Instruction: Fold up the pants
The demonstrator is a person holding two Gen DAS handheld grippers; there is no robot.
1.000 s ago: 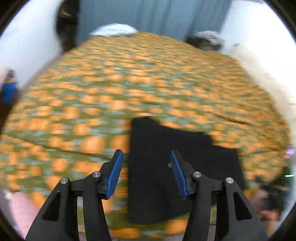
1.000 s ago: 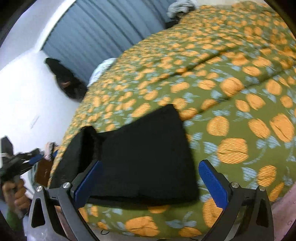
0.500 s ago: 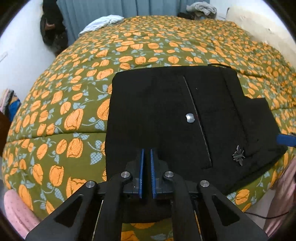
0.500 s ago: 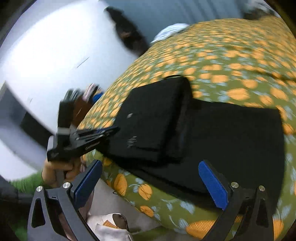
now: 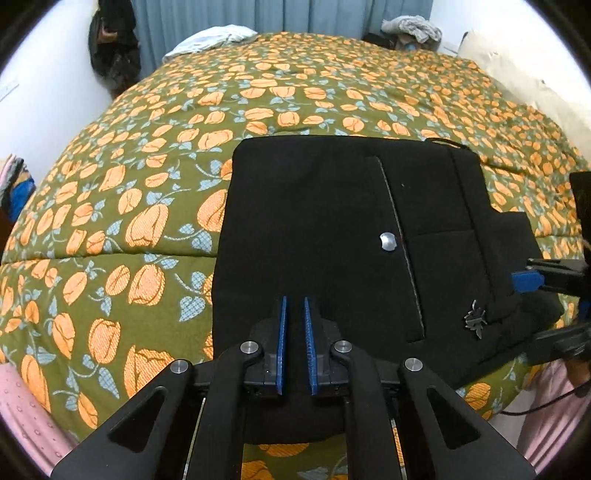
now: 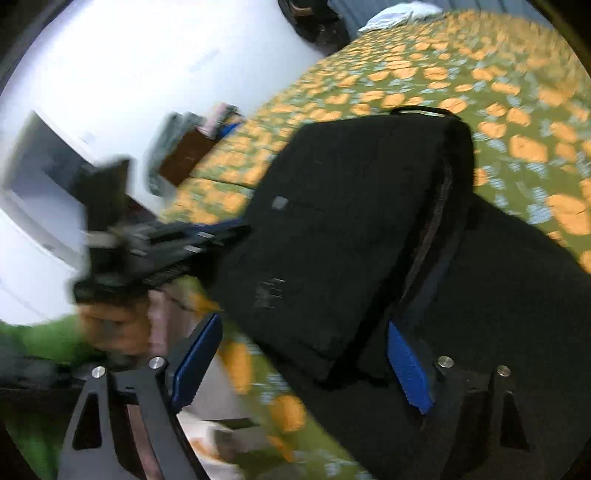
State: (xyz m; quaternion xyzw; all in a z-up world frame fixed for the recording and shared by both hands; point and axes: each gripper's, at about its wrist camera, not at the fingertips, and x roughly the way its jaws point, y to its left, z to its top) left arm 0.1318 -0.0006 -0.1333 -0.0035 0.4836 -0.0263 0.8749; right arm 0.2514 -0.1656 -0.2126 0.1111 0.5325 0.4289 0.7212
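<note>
The folded black fabric pants (image 5: 332, 229) lie on the olive bedspread with orange tulips (image 5: 147, 184), directly beneath the left gripper (image 5: 294, 325), whose blue pads pinch their near edge. The right gripper (image 6: 299, 354) straddles the pants' corner, jaws just narrowing, not pressing.

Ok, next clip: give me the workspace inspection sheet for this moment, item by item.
Surface: bed with an olive bedspread printed with orange flowers.
Job's things: black pants, folded into a flat block near the bed's near edge; silver button and small metal charm face up.
Clutter: white cloth and a grey garment at the far end of the bed.
Grippers: left gripper shut on the pants' near edge; right gripper open, its jaws just closing somewhat, a pants corner between them, unpinched.
Cables: a thin dark one hanging below the bed's right edge.
Surroundings: blue curtain, white wall.
</note>
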